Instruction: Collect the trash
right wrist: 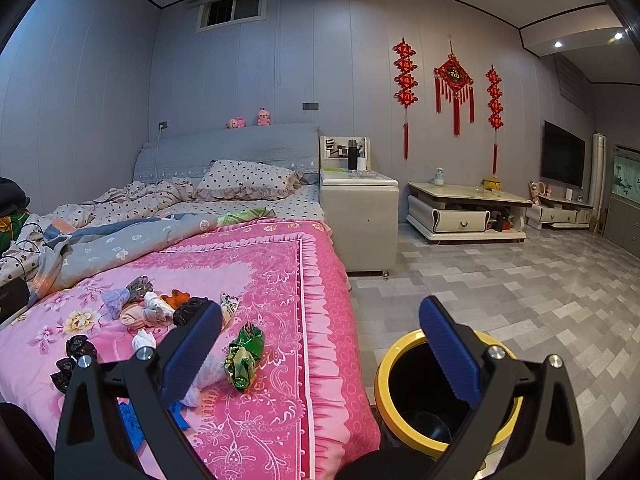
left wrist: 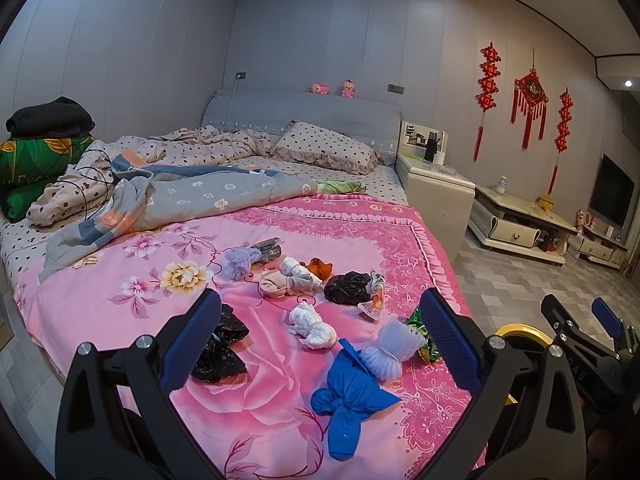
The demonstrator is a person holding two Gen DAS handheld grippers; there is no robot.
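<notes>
Trash lies scattered on the bed ahead of the left gripper, nearer than the right gripper beside the bin; both jaws gape empty.

black hand-held gripper, blue textured pads, silver screws.

We see a pink floral bedspread, a blue bag, black bags, a green wrapper, a yellow-rimmed black bin, and red wall knots.
</notes>
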